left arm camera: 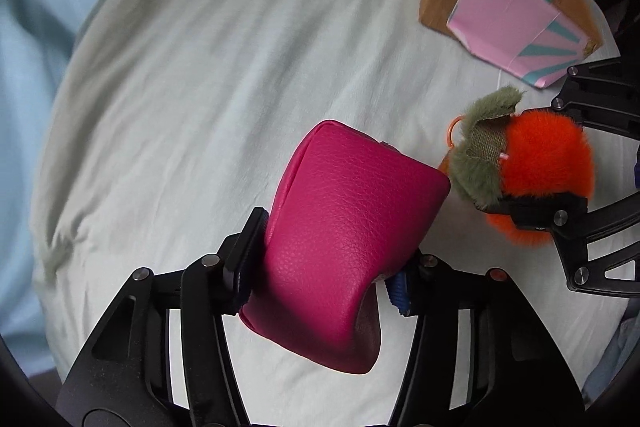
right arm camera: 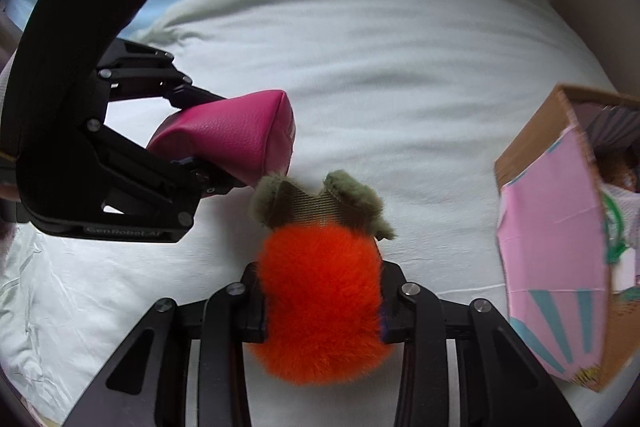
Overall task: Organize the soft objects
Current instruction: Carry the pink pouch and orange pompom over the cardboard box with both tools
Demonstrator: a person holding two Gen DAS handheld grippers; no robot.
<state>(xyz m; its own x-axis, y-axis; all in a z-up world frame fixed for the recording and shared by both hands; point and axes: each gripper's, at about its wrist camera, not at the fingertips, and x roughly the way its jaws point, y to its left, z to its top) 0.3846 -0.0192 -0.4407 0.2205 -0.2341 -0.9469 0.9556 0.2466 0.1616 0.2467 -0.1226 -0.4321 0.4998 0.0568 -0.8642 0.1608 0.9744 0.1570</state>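
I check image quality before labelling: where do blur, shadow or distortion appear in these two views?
Left wrist: bed sheet bulges from fisheye, its edge soft; pink pouch sharp, underside shadowed. Right wrist: cardboard box smeared at the rim.

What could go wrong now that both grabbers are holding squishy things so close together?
The pink pouch in the left gripper nearly touches the orange furry fruit toy in the right gripper, so they might bump and one could slip loose. The pouch is pinched near one end, so it may sag or twist out. The cardboard box already looks full, and its flap could block things going in.
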